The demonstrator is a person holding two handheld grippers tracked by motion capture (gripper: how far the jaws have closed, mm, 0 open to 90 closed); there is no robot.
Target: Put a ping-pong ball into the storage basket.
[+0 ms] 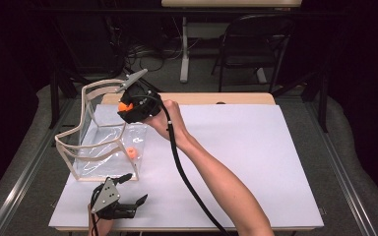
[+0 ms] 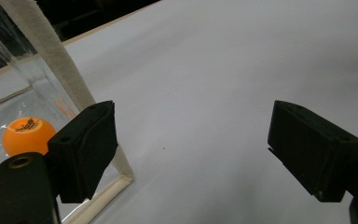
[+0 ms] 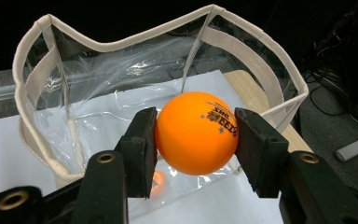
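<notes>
White bench (image 1: 236,147): my right tool (image 3: 196,133) clamps an orange ball (image 3: 196,132) over the clear bag (image 1: 86,142), half hiding the second ball (image 3: 157,183) inside; my left tool (image 2: 193,149) gapes apart.

Left gripper (image 1: 128,189): wearing grey three-cornered plate | right gripper (image 1: 126,109): trailing black cable | fingers (image 3: 139,149): showing brass-ringed screws | forearms: going sleeveless
</notes>
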